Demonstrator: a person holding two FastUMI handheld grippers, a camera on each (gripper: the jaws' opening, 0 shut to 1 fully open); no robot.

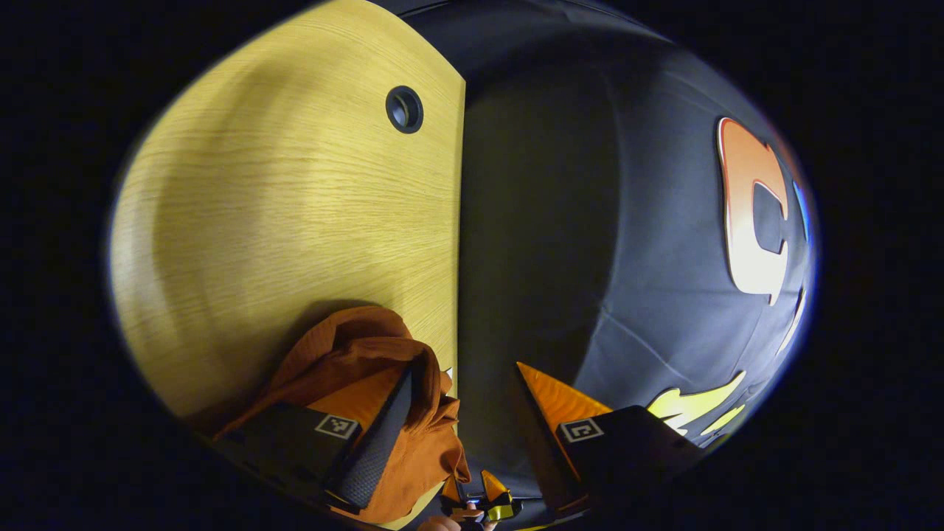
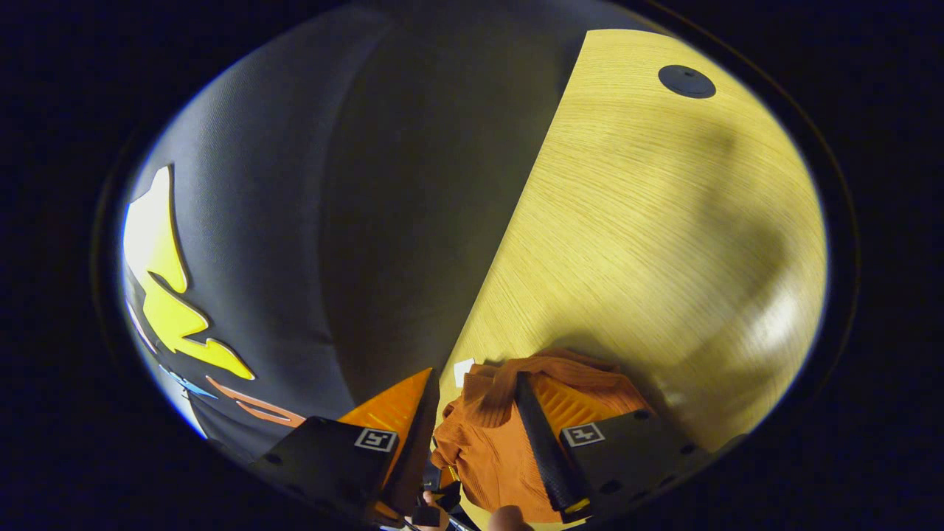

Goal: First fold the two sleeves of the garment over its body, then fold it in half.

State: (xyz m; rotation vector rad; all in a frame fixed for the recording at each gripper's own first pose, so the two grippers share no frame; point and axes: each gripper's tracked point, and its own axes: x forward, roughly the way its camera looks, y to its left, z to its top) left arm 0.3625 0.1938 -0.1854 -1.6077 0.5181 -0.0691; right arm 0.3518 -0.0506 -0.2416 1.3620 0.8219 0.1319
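Evidently the half-fold is in hand: both grippers' fingers [image 1: 372,435] [image 2: 544,435] stand open around bunched garment [image 1: 354,354] [image 2: 487,442] at the desk [image 1: 280,221] edge (next, close and carry over).

Pale yellow wood-grain worktop [image 1: 295,221], left half of the left gripper view: smooth, low satin sheen, fine straight grain. Round black plastic grommet [image 1: 404,109] upper centre, matt. Rust-orange knitted cloth garment [image 1: 354,354] at the bottom: soft, matt, ribbed texture, rumpled. Right gripper view: flat matt black cap [image 2: 686,81] upper right.
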